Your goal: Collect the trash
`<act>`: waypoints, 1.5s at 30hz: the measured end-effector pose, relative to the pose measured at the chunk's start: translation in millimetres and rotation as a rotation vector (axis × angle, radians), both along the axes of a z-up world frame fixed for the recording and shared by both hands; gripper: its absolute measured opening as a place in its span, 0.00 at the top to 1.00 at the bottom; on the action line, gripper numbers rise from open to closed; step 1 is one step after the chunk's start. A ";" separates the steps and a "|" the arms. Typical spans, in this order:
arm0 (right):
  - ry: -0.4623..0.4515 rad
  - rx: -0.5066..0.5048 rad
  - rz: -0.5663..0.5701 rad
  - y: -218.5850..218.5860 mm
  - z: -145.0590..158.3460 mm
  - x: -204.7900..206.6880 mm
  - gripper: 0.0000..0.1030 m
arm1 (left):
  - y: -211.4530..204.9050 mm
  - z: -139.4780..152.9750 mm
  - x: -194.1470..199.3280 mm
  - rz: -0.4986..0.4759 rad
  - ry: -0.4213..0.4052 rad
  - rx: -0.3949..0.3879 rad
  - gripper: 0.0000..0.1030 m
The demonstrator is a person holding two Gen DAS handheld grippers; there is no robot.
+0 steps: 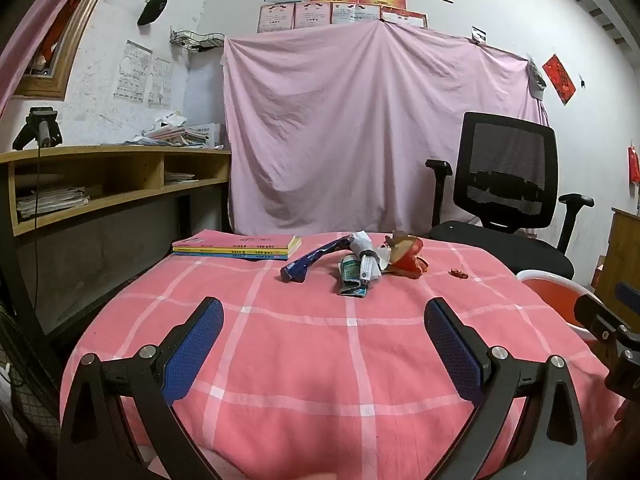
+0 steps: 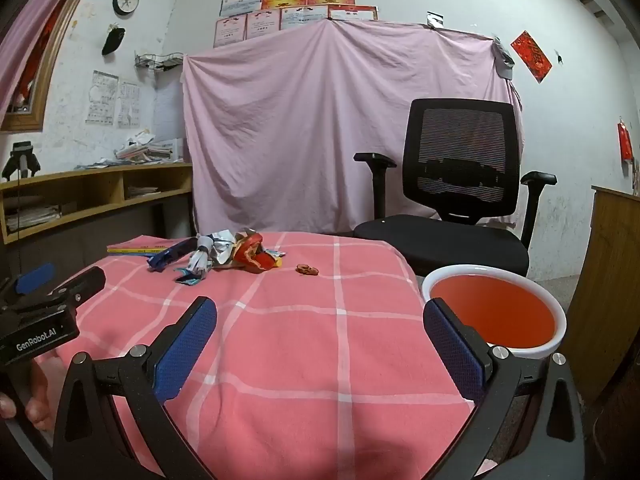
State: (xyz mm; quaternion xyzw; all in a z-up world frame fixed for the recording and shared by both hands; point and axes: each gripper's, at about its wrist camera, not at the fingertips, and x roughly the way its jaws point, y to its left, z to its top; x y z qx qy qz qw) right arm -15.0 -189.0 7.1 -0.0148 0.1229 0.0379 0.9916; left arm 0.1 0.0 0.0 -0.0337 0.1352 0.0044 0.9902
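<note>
While both grippers' fingers (image 1: 454, 344) gaped wide and empty, the trash (image 1: 352, 264) lay at twelve o'clock on the bench (image 1: 280, 360), seemingly light, crinkly, best pinched at the blue wrapper's (image 1: 316, 258) free end.

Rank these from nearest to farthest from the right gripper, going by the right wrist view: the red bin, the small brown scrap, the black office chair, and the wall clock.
From the right gripper:
1. Red bin, just beside its right finger, off the table edge.
2. Small brown scrap, ahead on the pink cloth.
3. Black office chair, behind the table, right.
4. Wall clock, high on the far wall, left.
</note>
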 end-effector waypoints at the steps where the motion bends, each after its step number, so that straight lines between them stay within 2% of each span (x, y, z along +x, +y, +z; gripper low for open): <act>1: -0.001 0.000 0.000 0.0 0.0 -0.2 0.00 | 0.0 0.1 0.3 0.000 0.006 0.000 0.04; 10: 0.001 -0.009 0.000 1.0 -0.1 -0.2 0.00 | -2.2 5.6 -6.4 -0.005 -0.005 -0.002 0.04; 45: 0.006 0.001 0.001 -1.0 -2.3 1.8 0.00 | -4.3 -1.8 -0.1 -0.015 -0.014 -0.004 0.04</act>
